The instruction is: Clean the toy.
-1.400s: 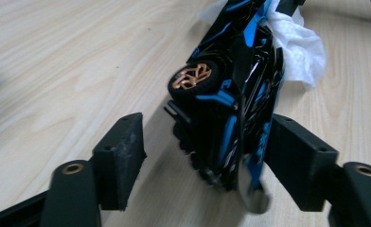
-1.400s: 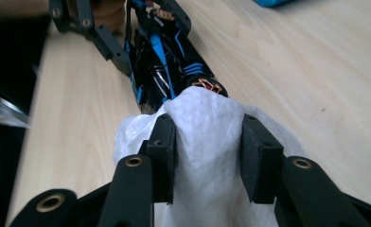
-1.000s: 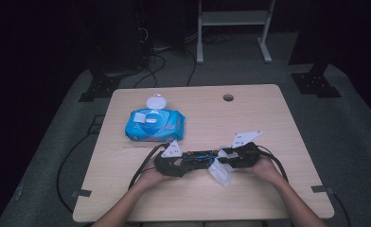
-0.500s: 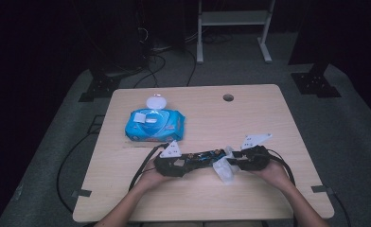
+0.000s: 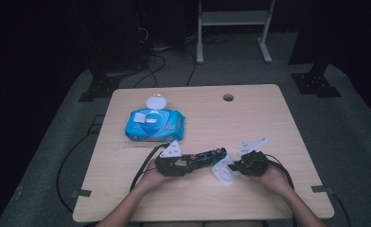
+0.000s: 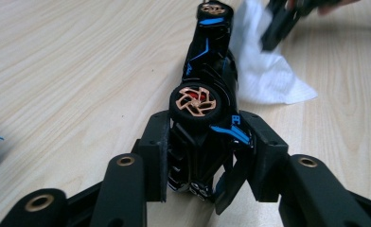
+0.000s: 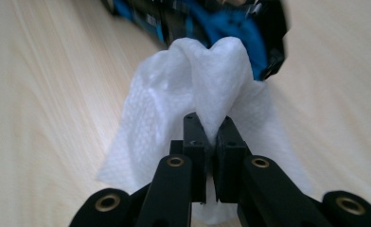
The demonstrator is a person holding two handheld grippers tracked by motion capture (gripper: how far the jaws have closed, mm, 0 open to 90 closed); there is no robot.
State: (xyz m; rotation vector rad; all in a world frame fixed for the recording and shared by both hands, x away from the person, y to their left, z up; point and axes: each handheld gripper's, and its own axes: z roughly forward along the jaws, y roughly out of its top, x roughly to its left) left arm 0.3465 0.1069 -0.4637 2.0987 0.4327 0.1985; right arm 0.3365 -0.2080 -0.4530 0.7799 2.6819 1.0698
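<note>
Both jaws pinch: toy car [image 6: 207, 94] left, wipe [image 7: 207, 80] right.

right gripper [image 7: 211, 135]: my jaws have just been closing, now pinched on a wipe [image 7: 207, 75] | wipe: white, bunched upward from the pads, its top touching the car [image 7: 212, 19] | car: black and blue, blurred | table [image 7: 41, 94]: pale wood

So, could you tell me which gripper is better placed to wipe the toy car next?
The right gripper: it is shut on the white wipe, which sits against the toy car. The left gripper is clamping the car.
</note>
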